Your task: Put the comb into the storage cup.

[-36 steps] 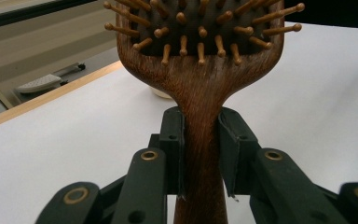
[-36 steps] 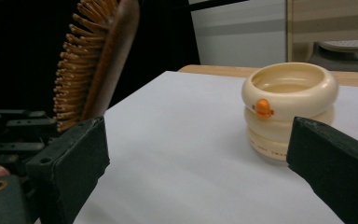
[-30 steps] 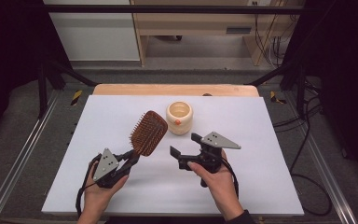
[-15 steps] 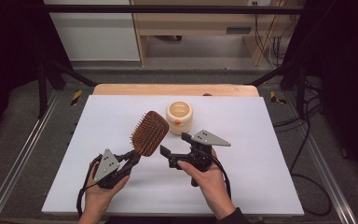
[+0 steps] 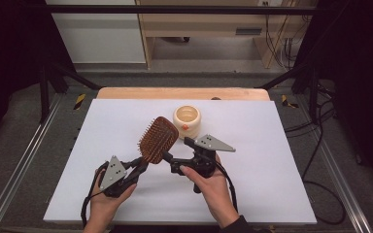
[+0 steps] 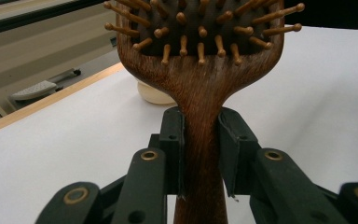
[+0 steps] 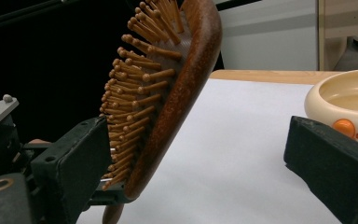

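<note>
Wooden brush (image 5: 158, 139), bristled with peg-like pins, is held up off the white surface (image 5: 102, 126), its head tilted toward the far side. The left claw (image 6: 200, 154) is clamped on its handle, one pad on each side of the narrow neck just below the head, as the left gripper view shows. The left hand (image 5: 108, 194) holds that gripper low at the near edge.

The right claw (image 7: 214, 154) stands apart, its jaws wide: one pad sits just beside the bristle side of the brush head, the other is well off on the back side, so the head's lower edge lies between them. Whether the near pad touches the pins I cannot tell. The right hand (image 5: 209, 182) grips its tool just right of the brush.

Beyond the brush stands a cream bowl (image 5: 187, 120) with an orange mark on its side, near the middle of the surface. Its hollow looks bare, as far as the high view shows.
</note>
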Action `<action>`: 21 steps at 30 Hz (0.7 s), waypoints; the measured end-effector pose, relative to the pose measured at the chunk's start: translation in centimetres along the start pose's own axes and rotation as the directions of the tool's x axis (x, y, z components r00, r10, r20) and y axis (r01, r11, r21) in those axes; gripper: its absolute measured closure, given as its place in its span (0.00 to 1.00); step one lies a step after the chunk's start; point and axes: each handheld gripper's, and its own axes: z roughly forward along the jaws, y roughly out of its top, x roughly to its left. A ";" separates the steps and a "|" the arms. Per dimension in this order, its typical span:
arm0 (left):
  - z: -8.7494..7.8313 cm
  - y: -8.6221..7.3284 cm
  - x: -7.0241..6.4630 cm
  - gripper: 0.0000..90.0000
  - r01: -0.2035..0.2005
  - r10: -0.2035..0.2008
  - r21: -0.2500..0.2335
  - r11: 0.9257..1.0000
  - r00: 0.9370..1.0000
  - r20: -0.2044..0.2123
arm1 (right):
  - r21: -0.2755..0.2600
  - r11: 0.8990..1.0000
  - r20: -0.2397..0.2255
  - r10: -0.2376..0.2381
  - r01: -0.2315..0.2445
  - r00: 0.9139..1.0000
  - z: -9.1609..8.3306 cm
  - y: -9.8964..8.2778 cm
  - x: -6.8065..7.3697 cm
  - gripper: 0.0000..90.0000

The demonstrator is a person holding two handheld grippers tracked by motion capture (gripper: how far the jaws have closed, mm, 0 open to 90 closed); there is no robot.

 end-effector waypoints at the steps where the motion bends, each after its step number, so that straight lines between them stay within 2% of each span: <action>1: 0.0 0.0 0.0 0.81 -0.001 0.001 0.000 1.000 1.000 0.000 | 0.000 1.000 0.001 -0.001 0.001 1.000 0.0 0.0 0.0 0.09; 21: -0.1 0.0 0.1 0.81 0.008 -0.008 -0.006 1.000 1.000 -0.009 | -0.017 0.998 -0.029 0.054 -0.054 0.998 0.6 -0.2 0.3 0.14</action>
